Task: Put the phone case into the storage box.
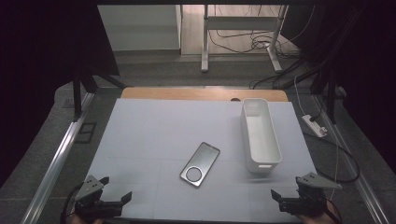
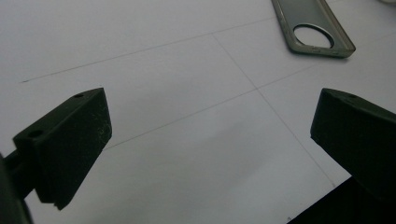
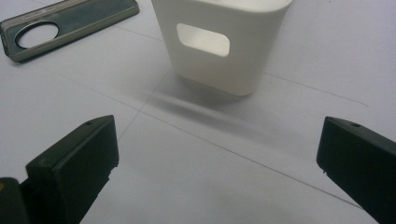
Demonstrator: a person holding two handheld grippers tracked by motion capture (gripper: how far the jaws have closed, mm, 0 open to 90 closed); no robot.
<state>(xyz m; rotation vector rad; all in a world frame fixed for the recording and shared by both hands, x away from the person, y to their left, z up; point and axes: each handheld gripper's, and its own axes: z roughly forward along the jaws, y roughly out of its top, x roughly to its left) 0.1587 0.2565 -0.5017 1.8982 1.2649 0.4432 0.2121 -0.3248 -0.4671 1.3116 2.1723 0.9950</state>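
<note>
A grey phone case with a round camera hole lies flat near the middle of the white table mat. To its right stands a long white bin, empty, with a handle slot in its near end. My left gripper rests open at the mat's front left corner; its own view has the phone case ahead at the upper right. My right gripper is open at the front right corner, facing the bin with the phone case to the upper left. Nothing sits between either pair of jaws.
A wooden table edge shows behind the mat. Metal rails run along both sides. A power strip and cables lie on the floor at the right, and desk legs stand farther back.
</note>
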